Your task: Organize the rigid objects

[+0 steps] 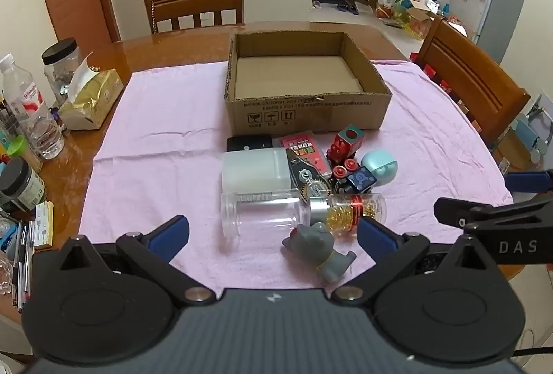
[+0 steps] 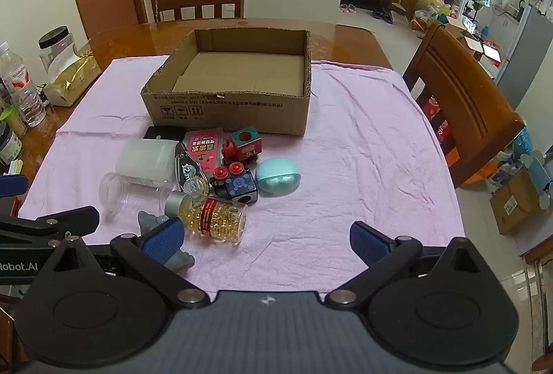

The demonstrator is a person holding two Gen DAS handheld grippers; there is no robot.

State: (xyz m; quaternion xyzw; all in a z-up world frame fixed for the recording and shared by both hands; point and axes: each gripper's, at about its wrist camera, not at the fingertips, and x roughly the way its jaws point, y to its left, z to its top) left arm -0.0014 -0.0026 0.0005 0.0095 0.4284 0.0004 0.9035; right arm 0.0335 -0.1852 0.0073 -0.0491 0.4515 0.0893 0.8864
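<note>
An open cardboard box (image 1: 304, 111) (image 2: 228, 111) stands empty on the pink cloth. In front of it lies a cluster: a clear jar (image 1: 262, 213) (image 2: 131, 192), a white tub (image 1: 255, 170) (image 2: 147, 158), a capsule bottle (image 1: 349, 208) (image 2: 214, 216), a grey cat figure (image 1: 321, 251) (image 2: 155, 222), a red toy train (image 1: 345, 144) (image 2: 242, 144), a dark cube toy (image 1: 359, 178) (image 2: 236, 185) and a teal case (image 1: 380, 165) (image 2: 278, 178). My left gripper (image 1: 273, 235) is open and empty just before the jar and cat. My right gripper (image 2: 266, 239) is open and empty right of the bottle.
Wooden chairs stand behind (image 1: 197, 0) and to the right (image 2: 459, 104). A tissue pack (image 1: 91, 101), a water bottle (image 1: 31, 111) and jars (image 1: 20, 185) line the left table edge. The pink cloth (image 2: 373, 139) lies bare to the right of the cluster.
</note>
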